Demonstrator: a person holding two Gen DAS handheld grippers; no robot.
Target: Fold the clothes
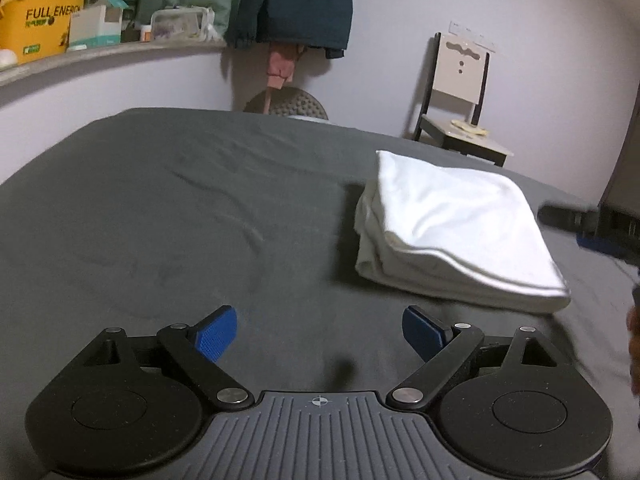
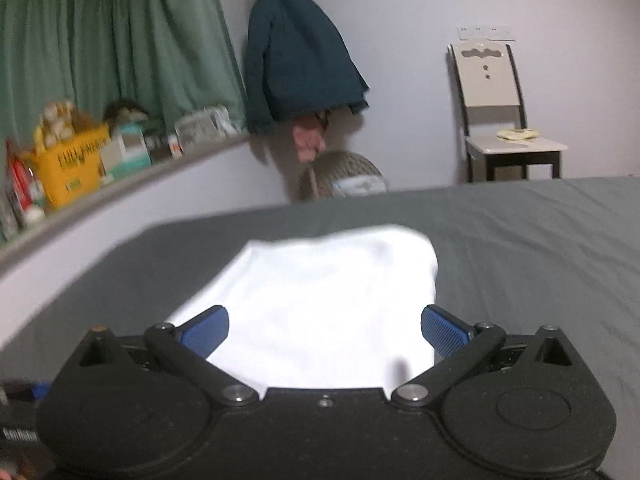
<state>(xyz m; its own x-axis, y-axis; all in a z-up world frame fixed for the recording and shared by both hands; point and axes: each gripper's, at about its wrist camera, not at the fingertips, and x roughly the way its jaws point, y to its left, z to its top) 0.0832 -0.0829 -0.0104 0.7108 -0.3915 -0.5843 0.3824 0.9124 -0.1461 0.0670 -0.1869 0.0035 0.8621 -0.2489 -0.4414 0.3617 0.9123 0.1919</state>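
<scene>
A white garment (image 1: 452,228) lies folded into a thick rectangle on the dark grey bed sheet (image 1: 180,208), to the right in the left wrist view. My left gripper (image 1: 320,336) is open and empty, low over bare sheet to the left of the garment. In the right wrist view the same white garment (image 2: 320,300) lies straight ahead, partly blurred. My right gripper (image 2: 324,332) is open over its near edge, blue pads (image 2: 206,332) spread wide, holding nothing.
A ledge (image 1: 112,52) along the left wall holds a yellow box (image 1: 40,24) and small boxes. A green curtain (image 2: 112,48) and a dark teal jacket (image 2: 296,52) hang behind. A chair (image 2: 504,120) and a round woven basket (image 2: 344,176) stand past the bed.
</scene>
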